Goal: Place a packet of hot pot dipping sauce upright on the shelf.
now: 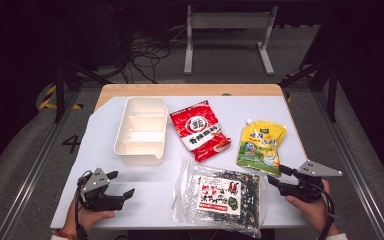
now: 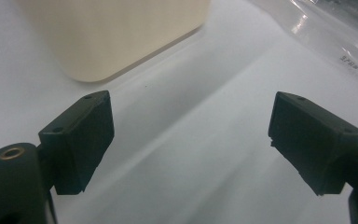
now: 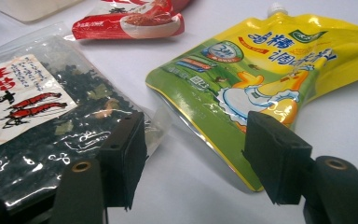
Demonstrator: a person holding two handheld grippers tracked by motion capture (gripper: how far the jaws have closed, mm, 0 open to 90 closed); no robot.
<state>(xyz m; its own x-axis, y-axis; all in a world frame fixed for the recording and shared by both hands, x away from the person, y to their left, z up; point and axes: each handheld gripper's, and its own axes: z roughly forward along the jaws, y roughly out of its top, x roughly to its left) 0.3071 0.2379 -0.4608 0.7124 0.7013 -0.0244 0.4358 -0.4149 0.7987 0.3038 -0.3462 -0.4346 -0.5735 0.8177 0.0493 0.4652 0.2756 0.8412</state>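
- Standing at the near edge, the person holds the left gripper (image 1: 121, 185) low over bare white tabletop (image 1: 145, 195), jaws spread wide with nothing between them; it looks parked there so as not to crowd the packets.
- Over at the other corner, the right gripper (image 1: 277, 176) points at the gap between two packets, jaws apart and empty, its tips just short of the yellow spouted pouch (image 1: 261, 146).
- From the right gripper view, that pouch (image 3: 261, 84) lies flat with its lower edge nearest the jaws, the easiest place to pinch a floppy bag, I'd guess.
- Just beside it lies the clear seaweed bag (image 1: 221, 196), its corner close to the same jaws, so either could be the target.
- Farther back, the cream divided bin (image 1: 141, 131) sits empty and open-topped, with the red packet (image 1: 200, 131) beside it, probably laid out so each packet has a short trip in.
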